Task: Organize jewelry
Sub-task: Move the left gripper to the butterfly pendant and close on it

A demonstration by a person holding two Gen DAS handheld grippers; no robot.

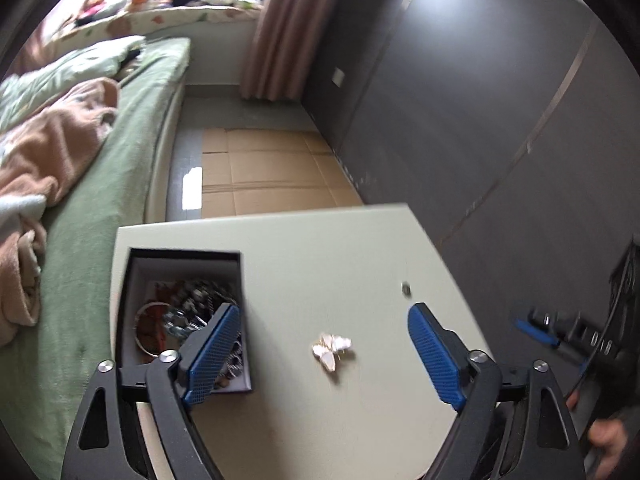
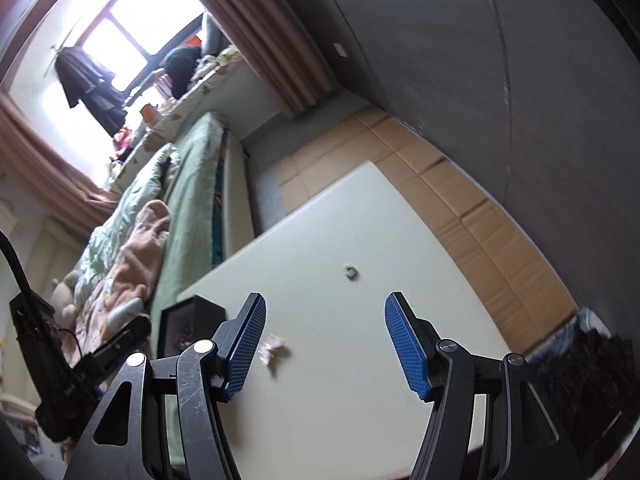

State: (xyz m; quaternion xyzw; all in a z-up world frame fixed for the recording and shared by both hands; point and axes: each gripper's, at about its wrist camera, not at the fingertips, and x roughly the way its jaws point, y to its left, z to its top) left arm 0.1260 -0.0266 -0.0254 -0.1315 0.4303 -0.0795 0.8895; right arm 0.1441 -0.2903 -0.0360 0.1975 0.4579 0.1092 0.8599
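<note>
My inventory from the two wrist cameras:

1. Left gripper: I have its jaws spread wide, holding nothing, over the near part of the table. Its left blue pad overlaps the near right corner of the jewelry box in my view; I cannot tell whether it touches.
2. Right gripper: jaws wide apart too, empty, above the table. In the left wrist view I see it at the far right edge, blurred, beyond the table's right side.
3. Butterfly brooch: pale, pearly, with gilt trim. It lies flat on the bare table top between my left gripper's pads, apart from both, just right of the box. In the right wrist view it sits just beside the left pad.
4. Jewelry box: dark outside, pale lining, lid off, on the table's left part. In the right wrist view it stands left of the brooch. Contents: a gold bangle on the left and a tangled heap of silvery chains, details too small to sort.
5. Small ring-like piece, silvery, alone on the table's far right area, well apart from the brooch; also seen from the right wrist.
6. Bed with green cover, left of the table.
7. Flattened cardboard on the floor beyond the table.
</note>
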